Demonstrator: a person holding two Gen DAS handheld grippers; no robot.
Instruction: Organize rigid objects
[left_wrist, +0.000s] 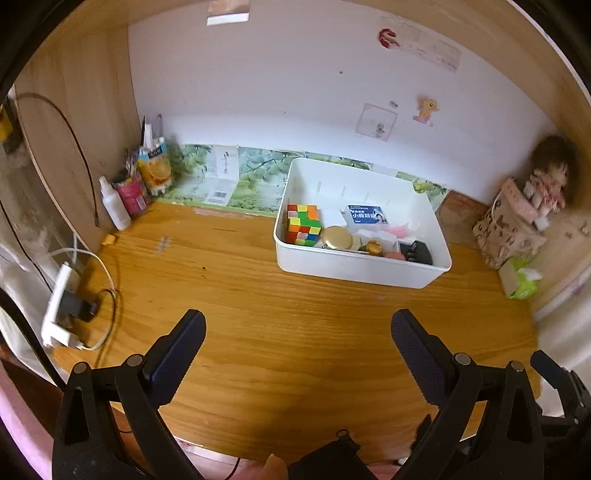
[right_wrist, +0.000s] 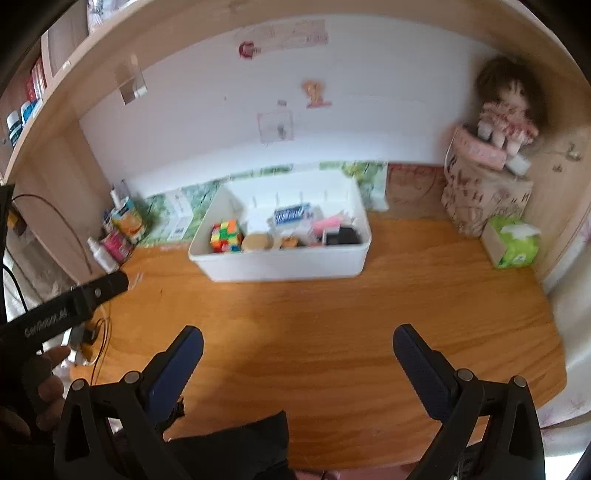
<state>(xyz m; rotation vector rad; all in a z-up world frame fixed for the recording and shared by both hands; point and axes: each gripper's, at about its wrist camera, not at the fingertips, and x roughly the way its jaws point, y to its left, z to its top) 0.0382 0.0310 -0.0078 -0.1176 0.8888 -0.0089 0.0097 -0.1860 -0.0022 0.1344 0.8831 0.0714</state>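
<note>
A white bin (left_wrist: 354, 264) (right_wrist: 280, 264) stands at the back of the wooden desk (left_wrist: 280, 317) (right_wrist: 314, 325). Inside it lie a colourful puzzle cube (left_wrist: 303, 224) (right_wrist: 226, 235), a round gold lid (left_wrist: 337, 237) (right_wrist: 257, 242), a blue-and-white box (left_wrist: 368, 215) (right_wrist: 292, 214), a black item (left_wrist: 419, 253) (right_wrist: 343, 236) and other small things. My left gripper (left_wrist: 298, 325) hangs open over the bare desk in front of the bin, nothing between its fingers. My right gripper (right_wrist: 298, 338) is likewise open and empty, well short of the bin. The left gripper's body (right_wrist: 74, 299) shows at the right wrist view's left edge.
Bottles and cartons (left_wrist: 136, 184) (right_wrist: 118, 232) crowd the back left corner. A power strip with cables (left_wrist: 62, 306) lies at the left edge. A doll (left_wrist: 550, 177) (right_wrist: 506, 110) sits on a patterned box (left_wrist: 506, 229) (right_wrist: 480, 195), beside a green tissue pack (left_wrist: 521, 278) (right_wrist: 511, 242).
</note>
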